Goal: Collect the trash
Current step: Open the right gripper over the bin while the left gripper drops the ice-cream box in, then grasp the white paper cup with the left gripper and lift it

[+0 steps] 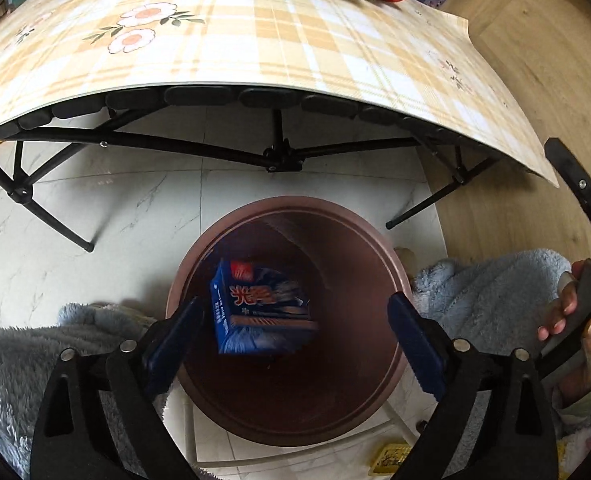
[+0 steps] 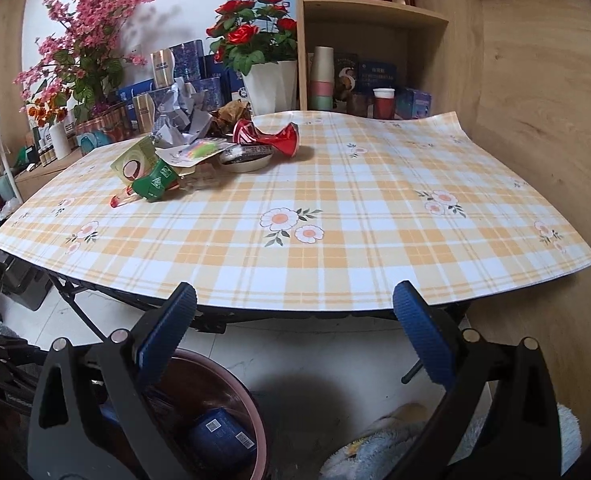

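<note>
My left gripper (image 1: 295, 332) is open above a brown round bin (image 1: 387, 272) on the floor. A blue box (image 1: 261, 308) is blurred between the jaws, free of both pads, over the bin's mouth. In the right wrist view the bin (image 2: 251, 404) shows at lower left with a blue box (image 2: 221, 436) inside. My right gripper (image 2: 293, 336) is open and empty in front of the table's near edge. A trash pile lies at the table's far left: a crushed red can (image 2: 267, 138), a green box (image 2: 155, 182), crumpled paper (image 2: 179, 116), a white dish (image 2: 245, 160).
The folding table with plaid cloth (image 2: 335, 220) stands over a white tiled floor (image 1: 95, 208). Flowers, boxes and cups stand behind it against a wooden shelf (image 2: 375, 12). The person's blue fleece knees (image 1: 487, 292) flank the bin.
</note>
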The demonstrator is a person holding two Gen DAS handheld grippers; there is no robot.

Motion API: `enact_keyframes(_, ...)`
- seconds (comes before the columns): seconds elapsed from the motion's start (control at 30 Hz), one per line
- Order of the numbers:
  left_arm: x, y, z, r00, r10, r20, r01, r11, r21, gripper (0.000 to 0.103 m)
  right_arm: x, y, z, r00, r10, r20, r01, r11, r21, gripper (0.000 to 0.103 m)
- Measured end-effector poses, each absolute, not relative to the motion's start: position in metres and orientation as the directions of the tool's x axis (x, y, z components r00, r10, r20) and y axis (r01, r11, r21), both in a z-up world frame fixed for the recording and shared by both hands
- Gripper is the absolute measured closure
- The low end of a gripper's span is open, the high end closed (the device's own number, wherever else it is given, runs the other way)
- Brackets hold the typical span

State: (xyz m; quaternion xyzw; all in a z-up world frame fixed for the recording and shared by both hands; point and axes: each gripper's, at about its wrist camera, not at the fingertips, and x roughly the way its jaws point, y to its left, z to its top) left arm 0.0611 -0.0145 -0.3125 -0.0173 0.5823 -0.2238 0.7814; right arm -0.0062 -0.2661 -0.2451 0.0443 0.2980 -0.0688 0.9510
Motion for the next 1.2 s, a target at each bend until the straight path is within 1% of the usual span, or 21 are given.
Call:
enact_keyframes(0.3,0.061,-0.002,-0.299,0.293,-0.381,-0.877,0.287,0.91,-0.299,0.012,-0.006,-0.267,-0.247,0.806,-0.107,-0.583,0.162,0.986,0.043,0.006)
enact_keyframes(0.5,0.058,0.005,-0.283,0.402,-0.359,-0.842,0.259,0.927,-0.271,0.012,-0.005,-0.268,-0.248,0.8,-0.086,-0.594,0.157,0.985,0.07,0.006)
enact_keyframes(0.57,0.058,0.01,-0.274,0.451,-0.346,-0.823,0.236,0.935,-0.264,0.01,-0.005,-0.269,-0.249,0.797,-0.086,-0.598,0.161,0.984,0.074,0.006)
enact_keyframes(0.67,0.055,0.024,-0.26,0.536,-0.324,-0.78,0.196,0.946,-0.258,0.006,-0.003,-0.27,-0.25,0.788,-0.085,-0.61,0.173,0.981,0.087,0.006)
enact_keyframes(0.8,0.055,0.034,-0.242,0.63,-0.272,-0.727,0.175,0.962,-0.209,0.006,0.0,-0.267,-0.253,0.77,-0.128,-0.625,0.204,0.978,0.05,0.006)
enact_keyframes(0.9,0.054,0.043,-0.231,0.691,-0.264,-0.673,0.17,0.964,-0.203,0.006,0.002,-0.264,-0.254,0.776,-0.112,-0.621,0.179,0.983,0.046,0.006)
enact_keyframes(0.97,0.054,0.047,-0.222,0.738,-0.263,-0.622,0.177,0.964,-0.198,0.006,0.003,-0.264,-0.255,0.778,-0.087,-0.622,0.166,0.984,0.07,0.006)
enact_keyframes(1.03,0.056,0.05,-0.211,0.794,-0.245,-0.557,0.187,0.969,-0.16,0.006,0.005,-0.265,-0.254,0.785,-0.054,-0.618,0.148,0.984,0.101,0.006)
enact_keyframes(1.13,0.073,0.049,-0.196,0.806,-0.252,-0.535,0.217,0.968,-0.129,0.006,0.01,-0.265,-0.25,0.787,-0.039,-0.616,0.136,0.984,0.111,0.006)
enact_keyframes(1.2,0.086,0.049,-0.189,0.798,-0.272,-0.537,0.236,0.962,-0.136,0.006,0.015,-0.265,-0.246,0.788,-0.035,-0.615,0.13,0.985,0.11,0.006)
